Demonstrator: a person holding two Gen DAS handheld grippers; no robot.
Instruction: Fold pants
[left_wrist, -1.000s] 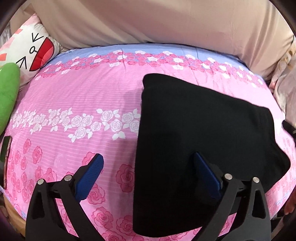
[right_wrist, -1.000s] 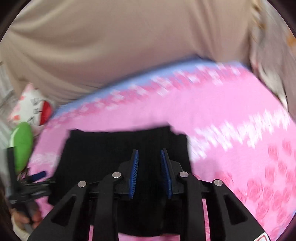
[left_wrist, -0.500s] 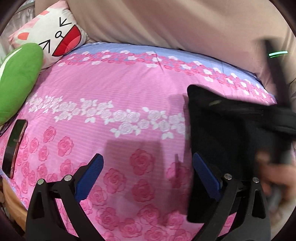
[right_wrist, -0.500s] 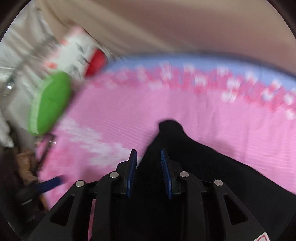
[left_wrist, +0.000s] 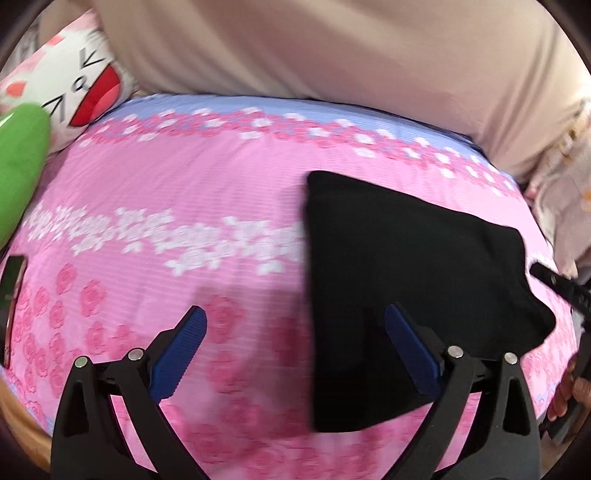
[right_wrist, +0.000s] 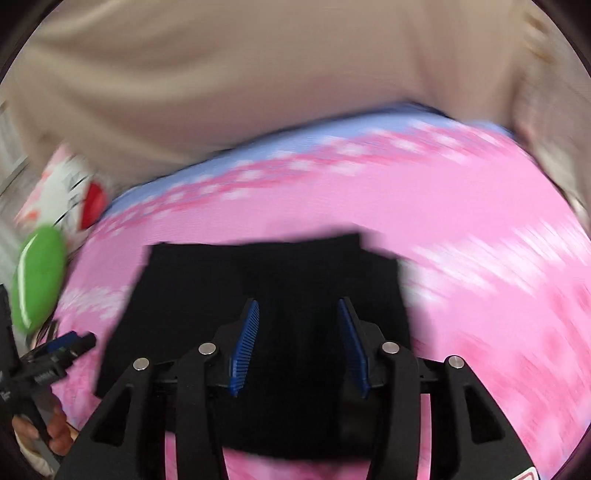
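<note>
The black pants (left_wrist: 402, 280) lie folded into a flat bundle on the pink floral bedsheet (left_wrist: 184, 192). They also show in the right wrist view (right_wrist: 266, 295). My left gripper (left_wrist: 295, 321) is open and empty, hovering above the bundle's left edge. My right gripper (right_wrist: 298, 306) is open with nothing between its blue pads, just above the near part of the pants. The right gripper's tip shows at the right edge of the left wrist view (left_wrist: 561, 288). The left gripper shows at the left edge of the right wrist view (right_wrist: 55, 350).
A white cartoon-face pillow (left_wrist: 70, 88) and a green cushion (left_wrist: 18, 162) sit at the bed's left. A beige fabric backdrop (left_wrist: 332, 51) rises behind the bed. A dark phone (left_wrist: 11, 295) lies near the left edge. Pale patterned cloth (left_wrist: 561, 177) lies at right.
My right gripper has opened from nearly shut and pulled back off the pants, which now lie flat. My left gripper swung left, then back toward the bundle, staying open.
</note>
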